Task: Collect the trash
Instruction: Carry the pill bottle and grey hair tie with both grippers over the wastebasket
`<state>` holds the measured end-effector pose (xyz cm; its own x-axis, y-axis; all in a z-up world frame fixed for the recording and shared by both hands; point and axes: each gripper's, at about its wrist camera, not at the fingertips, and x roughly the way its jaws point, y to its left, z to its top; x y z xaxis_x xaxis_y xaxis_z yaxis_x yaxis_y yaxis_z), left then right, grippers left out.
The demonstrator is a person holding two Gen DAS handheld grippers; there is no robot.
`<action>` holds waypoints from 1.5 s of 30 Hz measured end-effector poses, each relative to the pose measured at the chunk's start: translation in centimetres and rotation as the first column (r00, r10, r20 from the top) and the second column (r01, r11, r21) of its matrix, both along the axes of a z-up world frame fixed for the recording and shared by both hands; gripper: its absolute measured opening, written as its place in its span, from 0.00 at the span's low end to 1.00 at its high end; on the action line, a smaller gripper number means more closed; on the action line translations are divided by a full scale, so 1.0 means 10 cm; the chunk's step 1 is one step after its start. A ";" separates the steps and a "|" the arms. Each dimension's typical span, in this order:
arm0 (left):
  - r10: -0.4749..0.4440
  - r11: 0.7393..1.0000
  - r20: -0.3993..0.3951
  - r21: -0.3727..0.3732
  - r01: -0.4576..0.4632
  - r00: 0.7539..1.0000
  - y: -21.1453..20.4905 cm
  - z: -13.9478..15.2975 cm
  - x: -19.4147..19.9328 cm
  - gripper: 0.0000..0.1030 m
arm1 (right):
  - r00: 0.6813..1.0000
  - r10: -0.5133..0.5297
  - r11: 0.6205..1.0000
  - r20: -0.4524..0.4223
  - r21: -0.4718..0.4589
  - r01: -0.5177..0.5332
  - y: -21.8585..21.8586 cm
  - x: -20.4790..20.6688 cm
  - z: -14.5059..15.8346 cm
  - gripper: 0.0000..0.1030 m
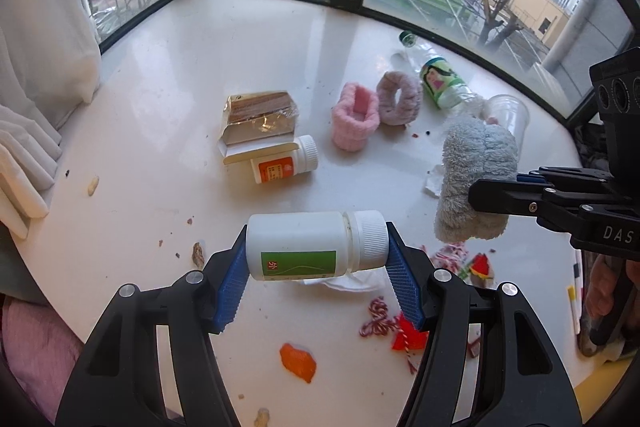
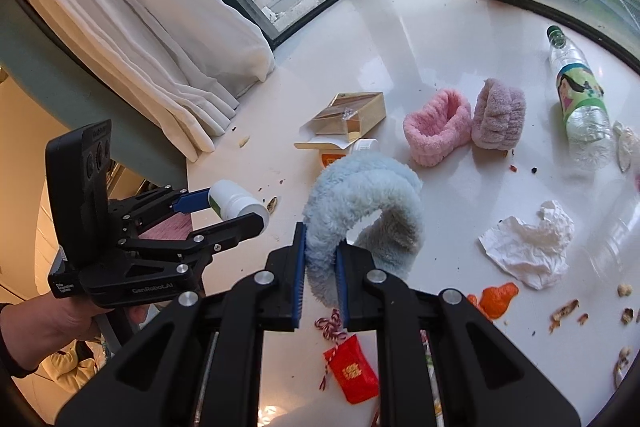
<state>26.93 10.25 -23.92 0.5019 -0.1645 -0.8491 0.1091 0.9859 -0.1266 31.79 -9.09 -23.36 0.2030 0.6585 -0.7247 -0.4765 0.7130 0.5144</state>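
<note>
Left gripper (image 1: 316, 251) clamps a white pill bottle (image 1: 312, 245) end to end above the table (image 1: 240, 39); right gripper (image 2: 320, 275) pinches a blue fuzzy band (image 2: 368, 195).

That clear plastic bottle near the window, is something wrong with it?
Yes. The clear plastic bottle lies on its side on the white sill, and its lower half looks crumpled. The gold box nearby is also torn open, flap hanging out.

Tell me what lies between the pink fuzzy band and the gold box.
Only bare white tabletop lies between the pink band and the gold box, clearest in the right wrist view.
</note>
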 end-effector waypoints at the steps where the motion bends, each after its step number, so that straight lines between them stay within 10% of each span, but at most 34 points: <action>1: -0.005 1.000 0.006 0.001 0.005 1.000 -0.01 0.05 -0.04 0.59 | 1.000 -0.004 1.000 0.004 0.003 0.004 0.00 -0.04 0.04 0.14; 17: -0.024 1.000 0.107 -0.017 0.026 0.994 0.04 0.63 -0.90 0.59 | 0.997 -0.002 1.000 0.079 -0.012 0.003 0.06 -0.97 0.60 0.14; 45: 0.118 0.993 0.150 -0.022 -0.116 0.982 0.89 0.85 -2.50 0.59 | 0.969 0.210 0.977 0.131 -0.008 -0.211 1.10 -2.32 0.92 0.14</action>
